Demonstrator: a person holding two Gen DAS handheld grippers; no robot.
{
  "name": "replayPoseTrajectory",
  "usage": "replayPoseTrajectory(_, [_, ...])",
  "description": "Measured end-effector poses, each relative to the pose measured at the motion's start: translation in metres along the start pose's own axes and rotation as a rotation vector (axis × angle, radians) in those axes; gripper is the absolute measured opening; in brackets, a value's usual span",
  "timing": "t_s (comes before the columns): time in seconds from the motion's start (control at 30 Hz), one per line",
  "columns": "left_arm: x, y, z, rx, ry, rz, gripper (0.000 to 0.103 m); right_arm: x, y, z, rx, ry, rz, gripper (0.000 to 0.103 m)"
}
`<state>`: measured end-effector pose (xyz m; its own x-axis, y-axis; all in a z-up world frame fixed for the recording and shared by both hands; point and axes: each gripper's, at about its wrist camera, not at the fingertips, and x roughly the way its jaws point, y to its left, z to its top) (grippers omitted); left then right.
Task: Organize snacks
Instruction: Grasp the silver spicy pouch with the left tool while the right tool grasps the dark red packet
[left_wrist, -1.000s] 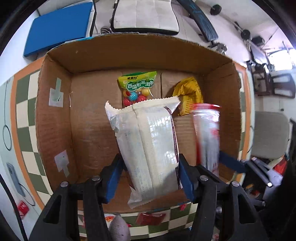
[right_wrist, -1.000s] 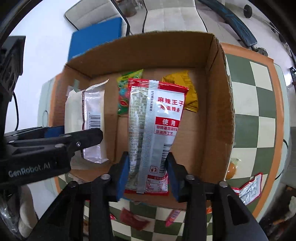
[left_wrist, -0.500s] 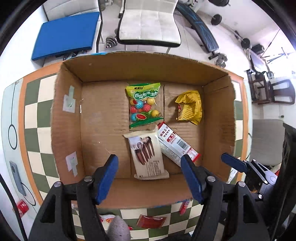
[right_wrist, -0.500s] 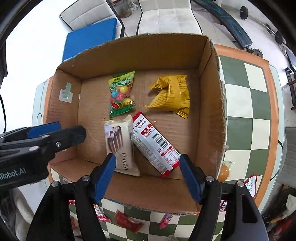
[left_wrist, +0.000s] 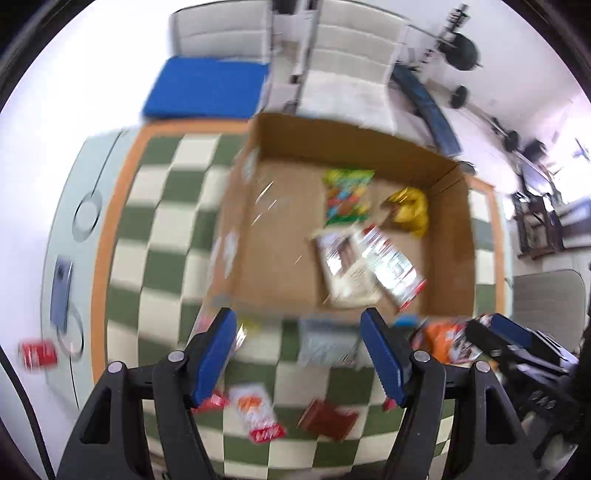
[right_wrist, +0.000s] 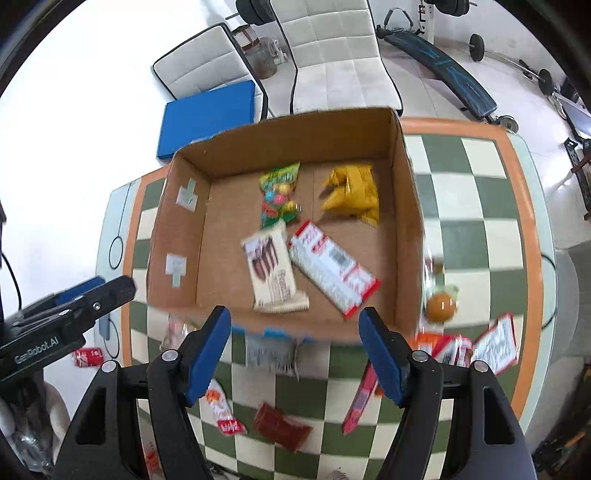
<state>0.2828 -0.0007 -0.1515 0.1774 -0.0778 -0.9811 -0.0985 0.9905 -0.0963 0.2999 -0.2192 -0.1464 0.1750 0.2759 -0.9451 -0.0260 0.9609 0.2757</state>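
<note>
The cardboard box (right_wrist: 406, 206) stands on the checkered table (right_wrist: 476, 236). On its floor lie a green candy bag (right_wrist: 279, 195), a yellow bag (right_wrist: 352, 192), a white wafer packet (right_wrist: 271, 269) and a red-and-white packet (right_wrist: 332, 273). My right gripper (right_wrist: 294, 314) hangs open and empty above the box's near wall. My left gripper (left_wrist: 297, 317) is also open and empty, above the table in front of the box (left_wrist: 454, 236); that view is blurred. Loose snacks lie before the box: a silver packet (right_wrist: 271, 350), a brown packet (right_wrist: 282, 426) and an orange-white packet (right_wrist: 221, 410).
More snacks lie to the right of the box: an orange round one (right_wrist: 439, 304), a red stick (right_wrist: 360, 398) and a red-white packet (right_wrist: 495, 343). Beyond the table are a blue mat (right_wrist: 207, 118), white chairs (right_wrist: 332, 55) and a weight bench (right_wrist: 443, 70).
Both grippers opened and let go of their packets, which now lie flat in the box. Both have risen and pulled back; the left view has swung toward the table's left side.
</note>
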Motion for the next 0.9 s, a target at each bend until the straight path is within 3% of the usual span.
replayPoseTrajectory(0.2, [0.062,0.051,-0.086,-0.114,0.205,0.016,0.068,0.026,-0.011,-0.074,0.017,0.106,0.051,0.074])
replayPoseTrajectory(0.43, [0.120,0.092,-0.174,-0.192,0.364,0.098,0.068,0.113,0.037,-0.166,-0.369,0.338,-0.093,0.074])
replayPoseTrajectory(0.6, [0.143,0.104,-0.199,-0.210,0.415,0.136,0.068,0.170,0.071,-0.209,-0.614,0.434,-0.179,0.074])
replayPoseTrajectory(0.77, [0.155,0.110,-0.209,-0.235,0.445,0.137,0.068,0.204,0.087,-0.228,-0.724,0.493,-0.223,0.074])
replayPoseTrajectory(0.9, [0.159,0.111,-0.209,-0.242,0.443,0.120,0.068,0.214,0.091,-0.231,-0.746,0.485,-0.259,0.074])
